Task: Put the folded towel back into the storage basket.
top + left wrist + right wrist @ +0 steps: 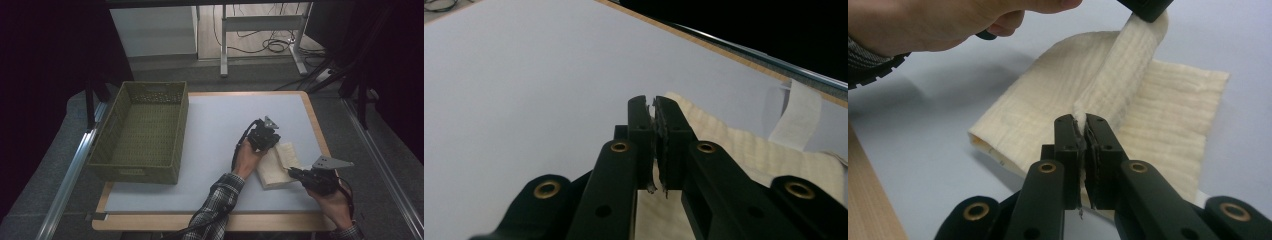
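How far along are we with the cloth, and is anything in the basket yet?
Partly folded, it seems: the cream cloth lies doubled on the white table. In hand: the left gripper and right gripper are each shut on a cloth edge, lifting it. The green basket looks empty, so finishing the fold and any move there remain, if that is the aim.

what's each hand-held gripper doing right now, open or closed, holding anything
Left hand-held gripper: closed, pinching an edge of the cream cloth.
Right hand-held gripper: closed, pinching the same cloth's lifted edge.
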Available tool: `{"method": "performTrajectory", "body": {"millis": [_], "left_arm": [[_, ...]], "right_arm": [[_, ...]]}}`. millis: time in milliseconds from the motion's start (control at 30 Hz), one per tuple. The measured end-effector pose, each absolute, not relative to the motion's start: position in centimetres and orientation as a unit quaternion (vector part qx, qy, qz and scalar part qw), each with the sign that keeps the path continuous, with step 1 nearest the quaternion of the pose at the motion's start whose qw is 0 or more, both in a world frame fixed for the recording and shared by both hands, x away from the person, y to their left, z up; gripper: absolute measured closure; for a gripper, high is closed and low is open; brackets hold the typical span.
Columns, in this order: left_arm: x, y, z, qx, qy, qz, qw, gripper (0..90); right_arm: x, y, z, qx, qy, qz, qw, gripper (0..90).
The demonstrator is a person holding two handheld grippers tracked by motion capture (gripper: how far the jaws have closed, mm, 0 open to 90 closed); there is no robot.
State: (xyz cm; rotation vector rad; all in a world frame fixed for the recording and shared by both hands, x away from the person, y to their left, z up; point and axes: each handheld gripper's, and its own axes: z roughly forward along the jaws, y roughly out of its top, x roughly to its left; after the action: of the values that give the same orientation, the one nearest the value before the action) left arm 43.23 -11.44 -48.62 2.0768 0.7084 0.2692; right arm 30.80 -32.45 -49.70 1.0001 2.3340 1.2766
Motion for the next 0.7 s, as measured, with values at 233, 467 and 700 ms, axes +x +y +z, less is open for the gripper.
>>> {"method": "performTrajectory", "body": {"millis": [233, 467, 700], "left_arm": [[43.8, -13.2, -49.1, 0.851, 0.281, 0.116, 0.429, 86.3], [44.2, -13.9, -49.6, 0.851, 0.284, 0.111, 0.427, 84.3], [44.3, -14.1, -49.2, 0.848, 0.277, 0.09, 0.442, 55.6]], "right_arm": [[31.3, -33.1, -50.6, 0.362, 0.811, 0.435, 0.147, 85.1], [31.4, -33.6, -51.1, 0.373, 0.809, 0.429, 0.149, 84.7], [31.5, -34.1, -51.1, 0.383, 0.807, 0.425, 0.15, 79.3]]}}
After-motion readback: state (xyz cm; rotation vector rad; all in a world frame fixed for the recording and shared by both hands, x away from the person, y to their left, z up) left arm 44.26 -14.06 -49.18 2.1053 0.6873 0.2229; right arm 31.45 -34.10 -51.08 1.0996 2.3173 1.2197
